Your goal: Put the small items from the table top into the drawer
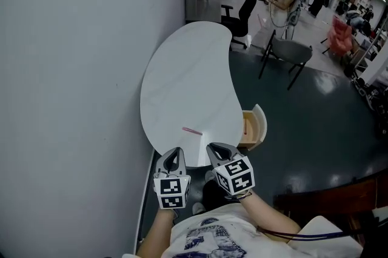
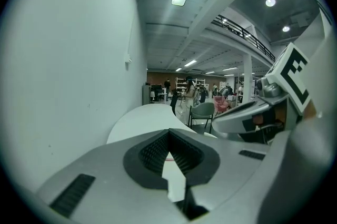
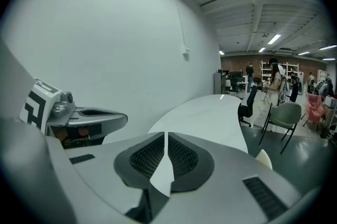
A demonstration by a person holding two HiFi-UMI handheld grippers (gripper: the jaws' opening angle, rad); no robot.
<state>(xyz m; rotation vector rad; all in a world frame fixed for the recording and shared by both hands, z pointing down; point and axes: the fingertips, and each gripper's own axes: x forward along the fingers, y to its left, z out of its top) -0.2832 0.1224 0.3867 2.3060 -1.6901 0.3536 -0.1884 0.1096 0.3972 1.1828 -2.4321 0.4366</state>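
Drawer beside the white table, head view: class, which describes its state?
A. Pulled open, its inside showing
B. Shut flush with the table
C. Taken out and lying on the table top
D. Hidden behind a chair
A: the drawer juts out past the right edge of the white table, and its wooden inside shows.

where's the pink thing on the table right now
Head view: the thin pink item lies on the near end of the white table, just ahead of the left gripper and right gripper, left of the open drawer.
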